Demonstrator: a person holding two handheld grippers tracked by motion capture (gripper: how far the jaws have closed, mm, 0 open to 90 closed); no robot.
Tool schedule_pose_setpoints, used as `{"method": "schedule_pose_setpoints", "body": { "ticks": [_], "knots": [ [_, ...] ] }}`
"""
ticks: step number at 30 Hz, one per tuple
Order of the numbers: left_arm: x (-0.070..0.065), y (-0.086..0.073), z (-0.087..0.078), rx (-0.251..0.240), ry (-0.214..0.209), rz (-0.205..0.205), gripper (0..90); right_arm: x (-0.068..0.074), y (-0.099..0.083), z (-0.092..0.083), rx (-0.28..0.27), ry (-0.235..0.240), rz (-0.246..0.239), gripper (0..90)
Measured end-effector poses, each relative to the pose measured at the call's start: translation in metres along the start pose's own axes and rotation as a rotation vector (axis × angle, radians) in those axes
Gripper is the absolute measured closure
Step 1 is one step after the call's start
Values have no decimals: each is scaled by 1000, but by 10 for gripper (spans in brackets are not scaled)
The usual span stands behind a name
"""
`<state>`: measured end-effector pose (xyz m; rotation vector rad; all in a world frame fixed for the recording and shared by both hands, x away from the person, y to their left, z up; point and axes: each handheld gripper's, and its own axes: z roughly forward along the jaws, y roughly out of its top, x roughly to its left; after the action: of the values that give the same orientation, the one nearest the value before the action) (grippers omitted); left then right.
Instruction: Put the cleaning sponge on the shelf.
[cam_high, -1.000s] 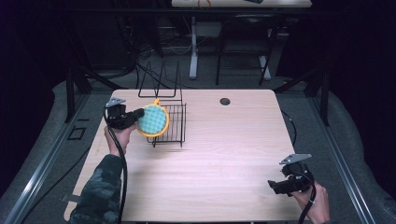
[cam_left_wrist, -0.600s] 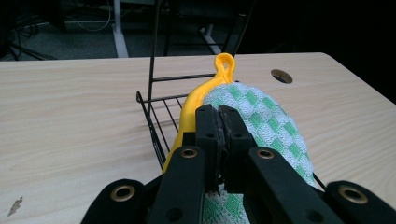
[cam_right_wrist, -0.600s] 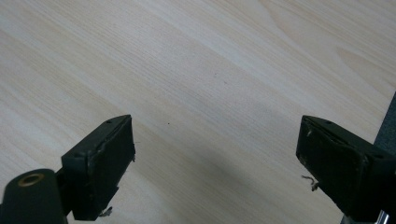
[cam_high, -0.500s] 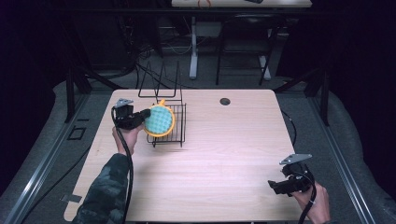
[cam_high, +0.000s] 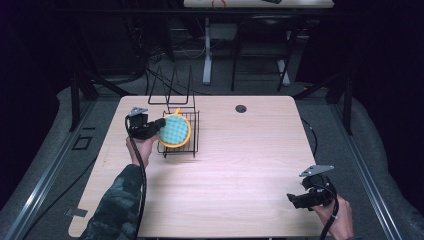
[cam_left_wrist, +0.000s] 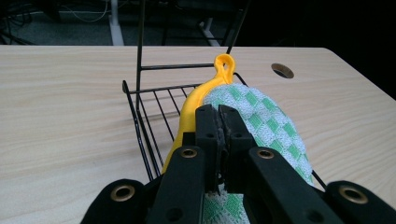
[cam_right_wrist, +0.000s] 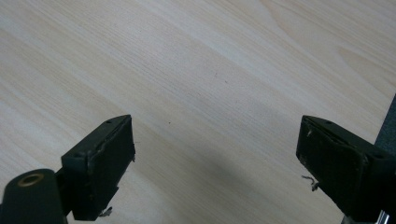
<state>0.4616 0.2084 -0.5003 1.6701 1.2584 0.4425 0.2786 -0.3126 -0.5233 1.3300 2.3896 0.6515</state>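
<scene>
While the left gripper (cam_left_wrist: 219, 122) clamps the rim of the green-checked pot holder (cam_high: 176, 130) | pot holder stands on edge in the black wire rack (cam_high: 192, 135), yellow loop (cam_left_wrist: 224, 64) up | right gripper (cam_right_wrist: 215, 154) spread wide, holding nothing, above the table (cam_high: 250, 165) at its near right corner

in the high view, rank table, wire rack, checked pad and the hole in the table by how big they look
1. table
2. wire rack, the pad covers part of it
3. checked pad, held on edge in the shut left tongs
4. hole
</scene>
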Motion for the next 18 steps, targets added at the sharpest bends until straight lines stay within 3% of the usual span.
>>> {"method": "schedule_pose_setpoints", "body": {
  "ticks": [18],
  "knots": [
    [-3, -6, 13, 5, 7, -8, 878, 1, 0, 1, 9, -4, -4, 39]
  ]
}}
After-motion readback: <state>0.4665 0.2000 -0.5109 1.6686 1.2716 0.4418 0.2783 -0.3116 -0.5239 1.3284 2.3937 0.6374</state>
